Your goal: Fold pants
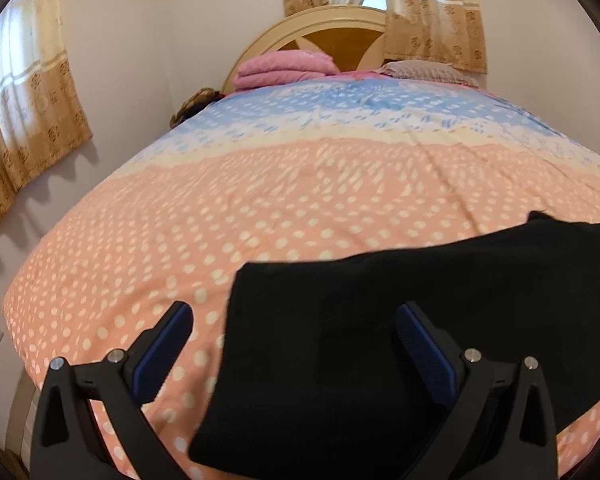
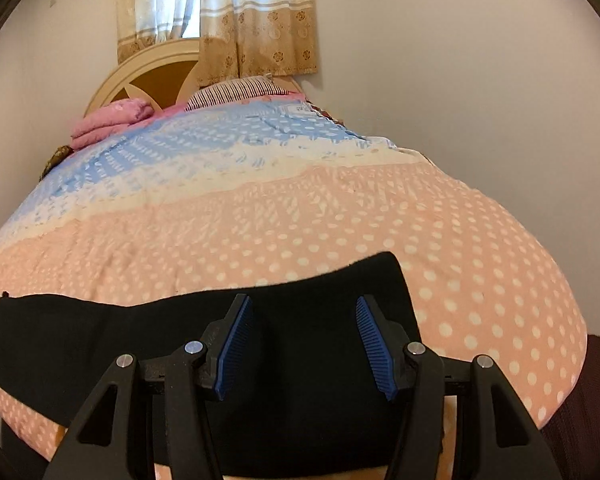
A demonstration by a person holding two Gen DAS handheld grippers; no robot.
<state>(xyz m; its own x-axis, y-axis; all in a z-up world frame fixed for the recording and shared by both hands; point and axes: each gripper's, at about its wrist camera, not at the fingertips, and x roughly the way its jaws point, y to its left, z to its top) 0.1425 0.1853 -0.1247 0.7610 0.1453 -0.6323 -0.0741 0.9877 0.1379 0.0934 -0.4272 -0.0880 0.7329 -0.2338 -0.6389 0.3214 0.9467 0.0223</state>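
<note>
Black pants (image 1: 340, 340) lie flat across the near edge of a bed with a pink, white-dotted cover (image 1: 260, 208). My left gripper (image 1: 296, 320) is open, hovering over the pants' left end; its left finger is above the cover, its right finger above the cloth. In the right wrist view the pants (image 2: 100, 340) stretch from the left edge to the right end under my right gripper (image 2: 304, 312), which is open and empty above the cloth. Whether the fingers touch the fabric is unclear.
A folded pink blanket (image 1: 284, 68) and a striped pillow (image 1: 424, 70) lie by the wooden headboard (image 1: 332, 40). Curtains (image 1: 28, 112) hang on the left wall and behind the bed. A dark red object (image 2: 592, 408) sits at the bed's right corner.
</note>
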